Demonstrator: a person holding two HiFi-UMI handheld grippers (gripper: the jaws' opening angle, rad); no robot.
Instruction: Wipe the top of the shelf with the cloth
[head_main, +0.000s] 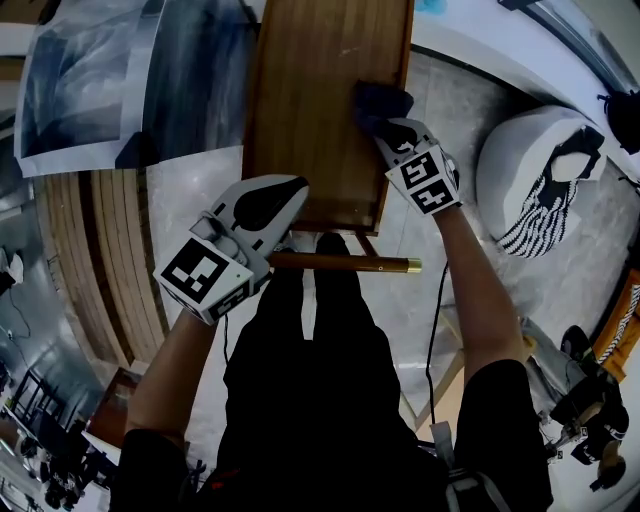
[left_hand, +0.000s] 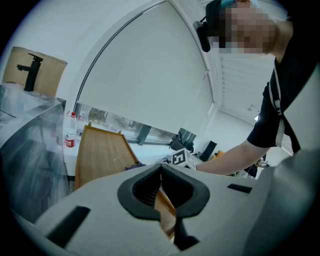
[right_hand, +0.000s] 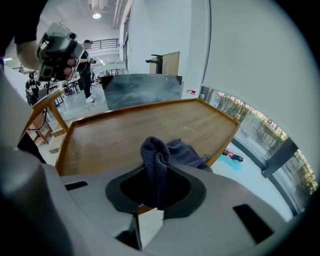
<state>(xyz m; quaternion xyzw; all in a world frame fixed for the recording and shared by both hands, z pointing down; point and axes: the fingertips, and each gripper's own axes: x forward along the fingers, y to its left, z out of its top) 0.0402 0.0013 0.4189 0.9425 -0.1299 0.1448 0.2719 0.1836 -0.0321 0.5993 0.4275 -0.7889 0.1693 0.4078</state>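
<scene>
Closest in, black trouser legs (head_main: 315, 340), right at the near end of the shelf. Just past them, a wooden rod (head_main: 340, 263) with a gold tip, lying across below that end.

Next, the left gripper (head_main: 283, 192) over the near left corner, jaws pressed together with nothing between. No telling whether touching the wood or just above it.

Further out, the right gripper (head_main: 392, 128), squeezed tight on the dark blue cloth (head_main: 378, 100). One bunch poking up between the jaws, the rest lying on the brown top of the shelf (head_main: 310, 110), close to its right edge.

Could slide off that right edge, being so near it. Could pull loose from the jaws on a hard drag, with only one fold pinched. Could miss most of the top, with just a small patch lying flat. Could bump the left gripper on a pull back toward the body.

Far end of the shelf cut off in the head view. Underside of the cloth hidden. Too hard to make out any dust. Far off, a little bottle (left_hand: 71, 131) with a red label, too small to read.
</scene>
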